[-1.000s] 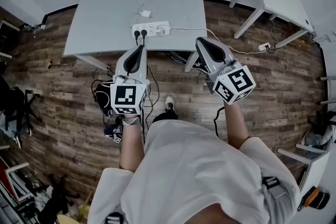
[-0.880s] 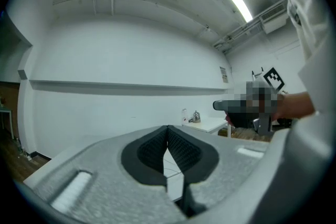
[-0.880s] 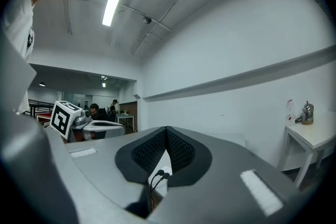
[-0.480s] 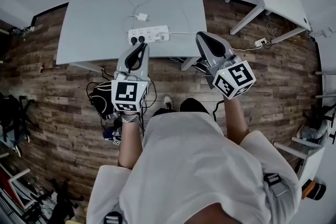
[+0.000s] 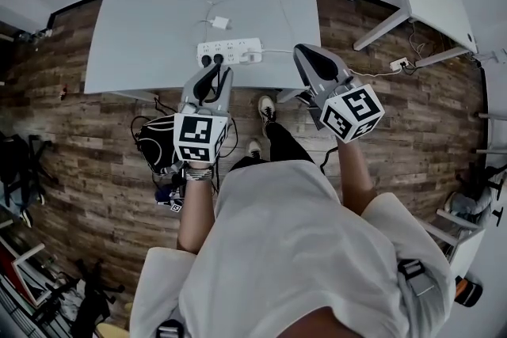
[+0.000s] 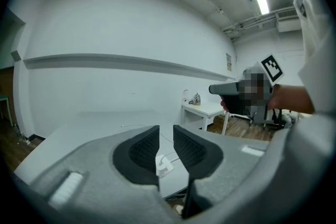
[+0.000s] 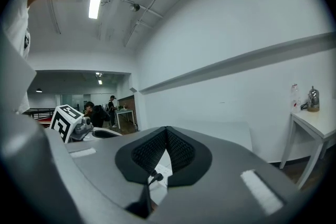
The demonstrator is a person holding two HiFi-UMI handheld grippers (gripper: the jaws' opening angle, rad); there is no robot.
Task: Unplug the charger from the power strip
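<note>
Evidently nothing is unplugged yet: what seems the charger (image 5: 252, 55) sits in the power strip (image 5: 230, 51), while the left gripper (image 5: 212, 74), jaws just opening narrowly and empty, and the closed, empty right gripper (image 5: 305, 53) hover near.

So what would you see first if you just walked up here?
Two big grippers with checkered cubes: the left gripper, whose fingers have just been opening with nothing between them, and the right gripper, shut and empty. Ahead of them a white power strip lies on the grey table, near its front edge.
</note>
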